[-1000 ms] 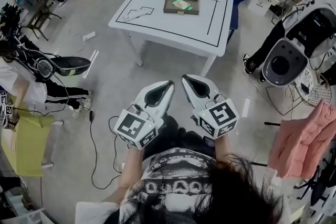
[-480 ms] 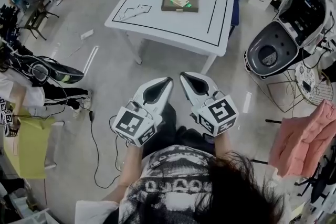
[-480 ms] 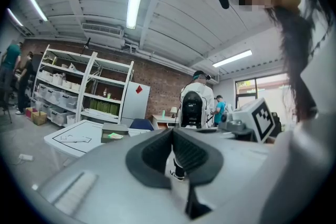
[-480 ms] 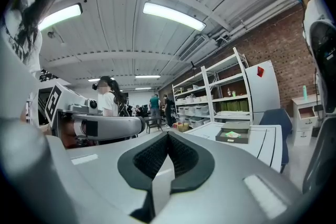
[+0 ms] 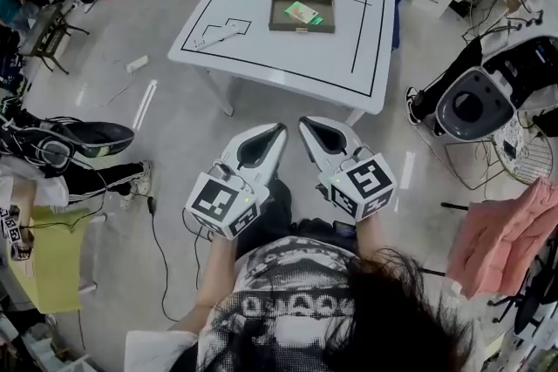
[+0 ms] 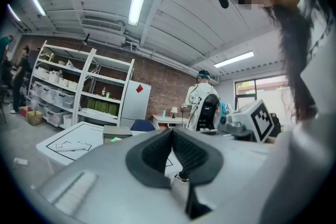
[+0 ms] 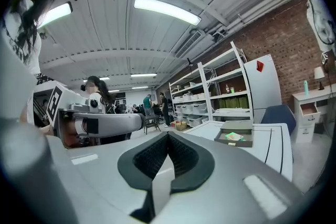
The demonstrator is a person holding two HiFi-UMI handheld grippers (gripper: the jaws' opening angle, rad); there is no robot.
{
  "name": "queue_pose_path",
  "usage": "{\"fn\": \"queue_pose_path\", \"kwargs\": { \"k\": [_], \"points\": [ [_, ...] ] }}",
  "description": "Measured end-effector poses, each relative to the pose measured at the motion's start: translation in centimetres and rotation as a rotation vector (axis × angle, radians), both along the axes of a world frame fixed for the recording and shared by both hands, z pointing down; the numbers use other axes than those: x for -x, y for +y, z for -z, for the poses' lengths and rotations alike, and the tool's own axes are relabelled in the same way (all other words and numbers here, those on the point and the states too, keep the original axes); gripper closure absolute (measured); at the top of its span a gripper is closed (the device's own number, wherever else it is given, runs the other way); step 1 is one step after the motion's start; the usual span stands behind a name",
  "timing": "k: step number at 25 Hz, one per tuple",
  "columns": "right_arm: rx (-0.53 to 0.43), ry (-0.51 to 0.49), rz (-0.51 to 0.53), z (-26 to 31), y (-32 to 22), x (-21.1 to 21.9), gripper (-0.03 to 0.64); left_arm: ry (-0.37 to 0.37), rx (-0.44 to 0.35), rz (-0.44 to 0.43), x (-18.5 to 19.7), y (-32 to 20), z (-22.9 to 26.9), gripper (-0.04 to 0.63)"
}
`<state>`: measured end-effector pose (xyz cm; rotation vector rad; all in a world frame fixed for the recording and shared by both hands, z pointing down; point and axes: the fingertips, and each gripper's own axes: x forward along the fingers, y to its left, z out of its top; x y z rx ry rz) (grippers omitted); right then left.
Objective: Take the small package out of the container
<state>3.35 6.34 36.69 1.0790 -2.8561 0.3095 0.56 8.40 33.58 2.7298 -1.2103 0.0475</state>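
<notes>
Left gripper (image 5: 279, 130) and right gripper (image 5: 303, 124), side by side, are both pressed together and empty; the small package (image 5: 303, 12) lies in the container (image 5: 288, 23) well ahead of them.

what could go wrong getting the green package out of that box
The green package lies flat in the cardboard box, so jaws may drag the box instead. The left gripper and right gripper are shut and short of the white table; one must open first. A black cable on the floor could catch a foot.
</notes>
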Motion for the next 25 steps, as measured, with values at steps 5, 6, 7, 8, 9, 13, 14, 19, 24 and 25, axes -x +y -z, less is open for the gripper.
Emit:
{"fn": "queue_pose_path", "kwargs": {
  "k": [5, 6, 7, 8, 9, 13, 14, 19, 24, 25],
  "points": [
    [0.023, 0.004, -0.02, -0.7, -5.3, 2.4, 0.62, 0.001, 0.003, -0.029, 2.4, -5.7, -0.3, 0.595],
    [0.026, 0.008, -0.023, -0.9, -6.3, 2.9, 0.62, 0.003, 0.007, -0.034, 2.9, -6.7, -0.5, 0.595],
    [0.029, 0.011, -0.027, -1.0, -7.3, 3.5, 0.62, 0.004, 0.012, -0.039, 3.5, -7.7, -0.7, 0.595],
    [0.031, 0.013, -0.03, -1.1, -8.2, 4.0, 0.62, 0.004, 0.016, -0.044, 4.0, -8.6, -0.9, 0.595],
    [0.034, 0.016, -0.034, -1.2, -9.2, 4.5, 0.62, 0.003, 0.019, -0.05, 4.5, -9.6, -1.1, 0.595],
    [0.043, 0.028, -0.053, -1.5, -12.8, 6.4, 0.62, 0.008, 0.021, -0.081, 6.2, -13.4, -1.2, 0.595],
    [0.045, 0.031, -0.06, -1.5, -13.6, 6.8, 0.62, 0.012, 0.022, -0.09, 6.6, -14.3, -1.2, 0.595],
    [0.055, 0.044, -0.099, -1.9, -17.5, 8.7, 0.62, 0.023, 0.027, -0.132, 8.6, -18.2, -1.5, 0.595],
    [0.058, 0.059, -0.137, -2.2, -20.2, 10.4, 0.62, 0.033, 0.033, -0.169, 10.4, -20.9, -1.9, 0.595],
    [0.06, 0.062, -0.145, -2.3, -20.5, 10.6, 0.62, 0.036, 0.036, -0.177, 10.7, -21.2, -2.0, 0.595]
  ]
}}
